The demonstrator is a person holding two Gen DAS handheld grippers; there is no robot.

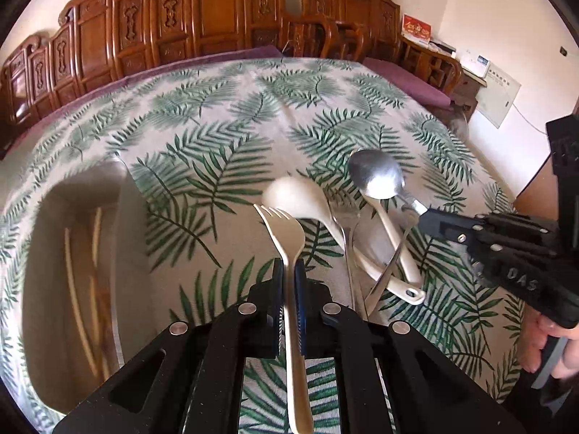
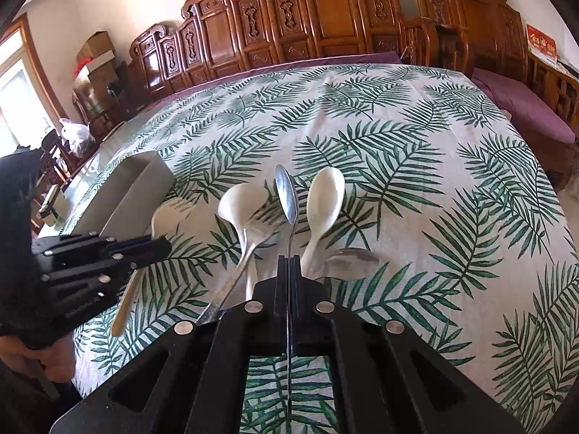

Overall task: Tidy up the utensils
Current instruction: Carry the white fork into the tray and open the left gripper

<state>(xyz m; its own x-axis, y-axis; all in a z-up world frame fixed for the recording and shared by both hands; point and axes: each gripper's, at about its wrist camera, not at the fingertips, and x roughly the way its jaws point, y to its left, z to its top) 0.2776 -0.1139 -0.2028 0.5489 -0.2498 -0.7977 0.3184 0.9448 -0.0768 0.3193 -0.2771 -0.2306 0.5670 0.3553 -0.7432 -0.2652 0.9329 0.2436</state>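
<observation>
Left gripper (image 1: pixel 288 275) clamps white fork (image 1: pixel 284 231); right gripper (image 2: pixel 288 271) reads "DAS".

A home's living or dining room. Carved reddish-brown wooden bench seats (image 2: pixel 325 18) with purple cushions (image 2: pixel 524 108) run along the desk's far edge. A leaf-printed cloth (image 2: pixel 398 137) covers the desk. Stacked cardboard boxes (image 2: pixel 96 54) stand by a wood-framed window (image 2: pixel 18 83) past its left corner.
</observation>
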